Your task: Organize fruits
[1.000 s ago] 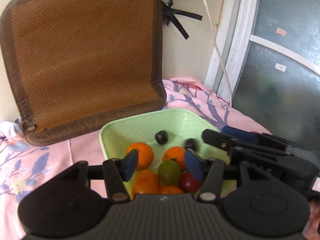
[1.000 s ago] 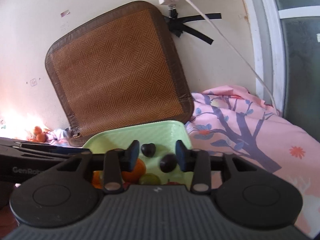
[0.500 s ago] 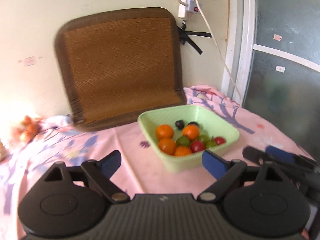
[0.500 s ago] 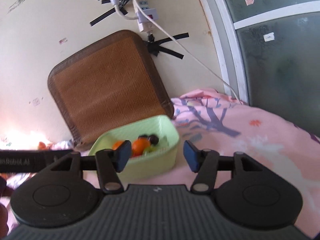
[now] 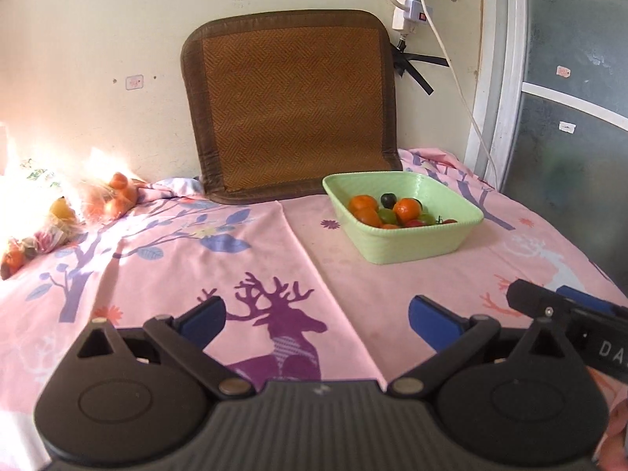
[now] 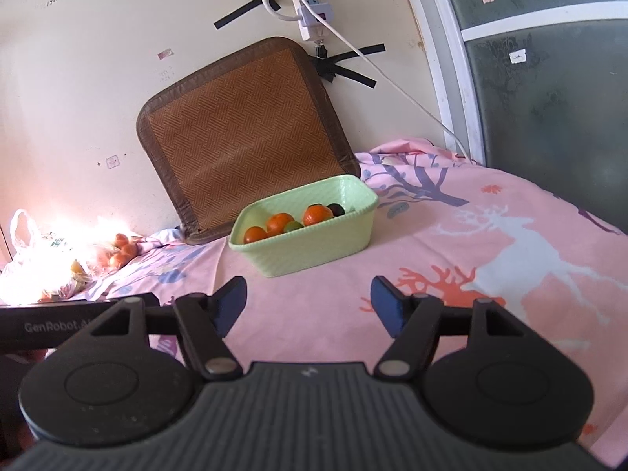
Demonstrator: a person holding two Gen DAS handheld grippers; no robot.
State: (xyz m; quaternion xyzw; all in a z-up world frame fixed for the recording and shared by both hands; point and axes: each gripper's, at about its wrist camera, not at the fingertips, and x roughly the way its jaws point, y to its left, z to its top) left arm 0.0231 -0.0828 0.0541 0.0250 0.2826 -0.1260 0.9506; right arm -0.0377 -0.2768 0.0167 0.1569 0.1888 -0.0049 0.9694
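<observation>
At far left, against the wall: a clear plastic bag point(image 6: 23, 235) in glare, with loose oranges point(image 5: 117, 196) and other fruit beside it on the pink printed bedsheet point(image 5: 235, 274). Further right, leaning upright on the wall: a brown woven mat point(image 5: 292, 106), its lower edge just behind the basket. Right of centre on the sheet: a pale green basket point(image 5: 412, 243) holding several oranges point(image 5: 406, 209), a green fruit point(image 5: 386, 216), dark plums point(image 5: 388, 198) and small red fruit point(image 5: 416, 223). Above the mat, taped to the wall: a white power strip point(image 6: 310, 11) with its cord running down toward the frosted glass door point(image 6: 549, 78) at far right. Near the bottom of the views, well short of the basket: left hand-held gripper point(image 5: 316, 320) with jaws opening, spread very wide, nothing between the blue pads; right hand-held gripper point(image 6: 308, 302) with jaws opening, about halfway apart, likewise holding nothing.
</observation>
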